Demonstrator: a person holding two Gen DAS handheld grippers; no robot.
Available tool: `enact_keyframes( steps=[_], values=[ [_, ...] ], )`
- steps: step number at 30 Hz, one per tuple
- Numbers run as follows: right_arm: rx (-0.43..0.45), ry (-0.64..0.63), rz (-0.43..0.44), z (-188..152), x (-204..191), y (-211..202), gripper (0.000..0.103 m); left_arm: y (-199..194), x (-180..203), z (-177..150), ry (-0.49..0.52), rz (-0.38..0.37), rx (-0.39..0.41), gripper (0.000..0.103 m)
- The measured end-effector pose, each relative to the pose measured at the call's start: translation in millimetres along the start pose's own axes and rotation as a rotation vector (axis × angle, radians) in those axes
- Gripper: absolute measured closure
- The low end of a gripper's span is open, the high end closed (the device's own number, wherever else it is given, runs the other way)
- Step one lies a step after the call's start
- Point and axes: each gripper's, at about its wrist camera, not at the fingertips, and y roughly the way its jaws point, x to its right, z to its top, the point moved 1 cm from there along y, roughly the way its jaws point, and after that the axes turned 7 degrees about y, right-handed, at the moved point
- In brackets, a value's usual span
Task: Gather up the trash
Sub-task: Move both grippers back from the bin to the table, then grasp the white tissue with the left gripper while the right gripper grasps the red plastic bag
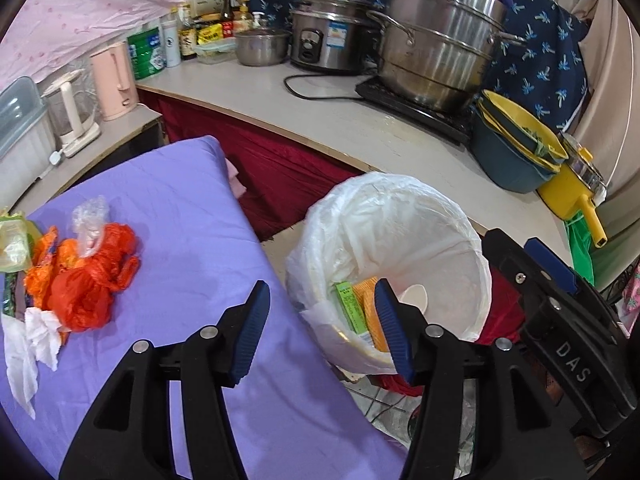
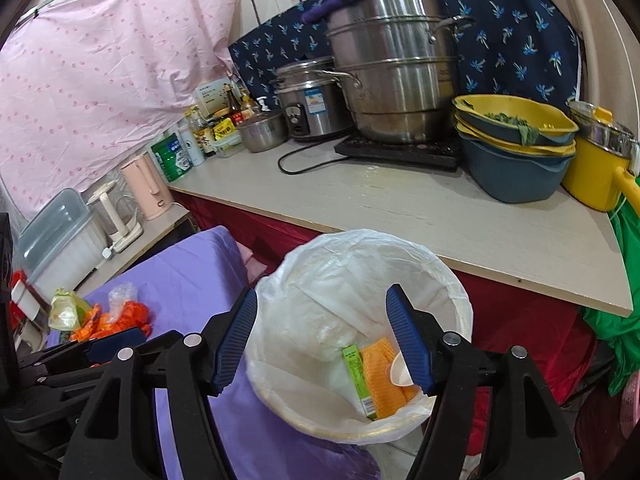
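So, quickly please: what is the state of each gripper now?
Left gripper: open, holding nothing.
Right gripper: open, holding nothing, above the trash bin.

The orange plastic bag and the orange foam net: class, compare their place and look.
The orange plastic bag lies crumpled on the purple sheet; the orange foam net sits inside the lined bin. The bag is glossy red-orange and bulky; the net is paler, flat and meshed. Both are orange trash.
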Motion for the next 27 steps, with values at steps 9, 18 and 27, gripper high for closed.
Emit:
enact_keyframes(
  steps=[9, 18, 27],
  values=[
    [0.010, -0.067, 0.075, -5.9, -56.5, -22.0, 0.033, -43.0, -51.5, -16.3, -0.076, 0.097, 0.067, 0.039],
    [-0.019, -0.164, 0.159, -30.5, -121.5, -32.7, 0.032, -83.0, -120.8, -51.0, -0.208, 0.201, 0.094, 0.034],
    [-0.086, -0.227, 0.239, -66.6, -180.0, -29.5, 0.032, -116.8, -200.6, -103.9, -0.335, 0.327, 0.079, 0.027]
  ],
)
